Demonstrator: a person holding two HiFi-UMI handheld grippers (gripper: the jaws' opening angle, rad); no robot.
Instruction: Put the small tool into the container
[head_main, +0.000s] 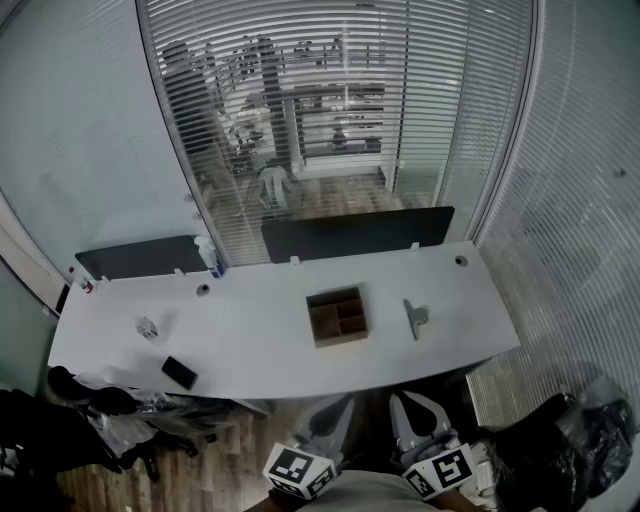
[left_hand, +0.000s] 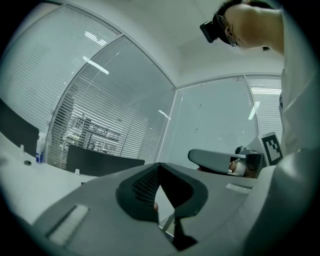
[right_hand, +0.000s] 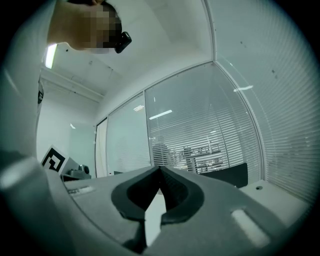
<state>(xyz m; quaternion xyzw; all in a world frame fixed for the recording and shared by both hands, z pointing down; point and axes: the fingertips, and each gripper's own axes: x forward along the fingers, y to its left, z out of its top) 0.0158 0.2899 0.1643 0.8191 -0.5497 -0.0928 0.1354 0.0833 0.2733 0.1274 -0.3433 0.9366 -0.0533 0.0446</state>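
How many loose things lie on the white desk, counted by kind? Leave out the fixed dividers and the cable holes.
Compartment container: 1
Small grey tool: 1
Flat black item: 1
Small clear item: 1
Bottle: 1
Total: 5

- The container (head_main: 338, 315) is a small, square, brown open-topped box standing flat on the white desk (head_main: 260, 330), about mid-depth and a little right of the desk's middle.
- Thin inner walls split it into several compartments; the exact count is too small to tell, though 1 larger cell sits on its left side.
- The small tool (head_main: 415, 318) is grey, with 1 slim shaft and a wider head to 1 side.
- It lies flat on the same desk, right of the container and clearly apart from it, its shaft pointing roughly front to back.
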